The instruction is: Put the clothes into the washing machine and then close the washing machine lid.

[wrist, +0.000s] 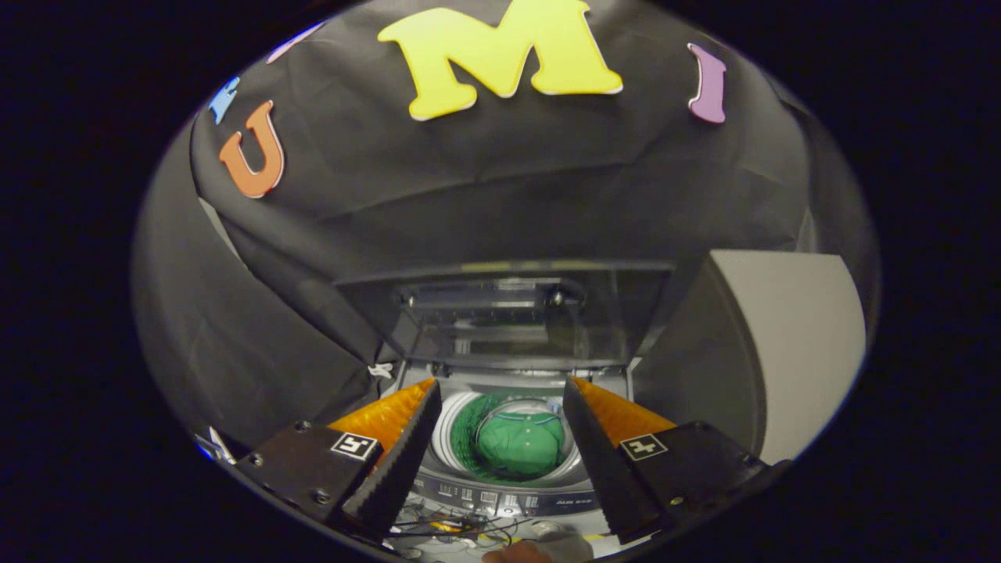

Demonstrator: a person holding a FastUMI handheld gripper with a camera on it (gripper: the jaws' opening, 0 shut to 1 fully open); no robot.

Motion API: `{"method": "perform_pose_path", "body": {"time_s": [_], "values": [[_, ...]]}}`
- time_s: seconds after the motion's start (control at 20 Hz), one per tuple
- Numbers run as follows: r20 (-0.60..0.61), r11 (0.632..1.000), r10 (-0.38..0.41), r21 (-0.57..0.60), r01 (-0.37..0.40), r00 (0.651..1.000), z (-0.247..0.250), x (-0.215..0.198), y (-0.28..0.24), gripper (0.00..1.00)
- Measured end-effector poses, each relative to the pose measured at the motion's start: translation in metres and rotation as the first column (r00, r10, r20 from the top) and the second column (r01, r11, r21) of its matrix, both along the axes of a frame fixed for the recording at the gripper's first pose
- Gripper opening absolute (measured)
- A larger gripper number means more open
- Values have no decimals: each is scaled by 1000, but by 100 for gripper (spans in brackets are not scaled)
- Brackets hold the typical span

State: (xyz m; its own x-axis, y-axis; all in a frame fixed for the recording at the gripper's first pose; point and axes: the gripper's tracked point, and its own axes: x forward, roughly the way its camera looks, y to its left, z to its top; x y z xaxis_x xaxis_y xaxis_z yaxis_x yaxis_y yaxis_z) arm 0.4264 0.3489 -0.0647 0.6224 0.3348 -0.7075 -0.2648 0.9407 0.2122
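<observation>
Hovering above the one washing machine (pixel 500 477), the gripper (pixel 500 399) points down toward its drum with both fingers spread wide and nothing between them. One green garment (pixel 520 446) lies inside the drum, seen through the gap between the fingers, and the one lid (pixel 500 317) stands raised just beyond them against the booth's wall. Tangled cables (pixel 450 532) and part of a hand (pixel 516 554) in front of the machine are cut off, and a pale panel (pixel 782 344) stands beside the machine.
</observation>
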Motion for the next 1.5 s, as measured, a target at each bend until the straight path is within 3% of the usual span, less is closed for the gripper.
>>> {"method": "perform_pose_path", "body": {"time_s": [0.4,1.05,1.5], "values": [[126,1000,-4,-20,7,992,39,47,1,98],[110,998,24,-58,-18,994,-5,142,57,98],[71,998,-23,-57,27,997,-38,154,61,98]]}}
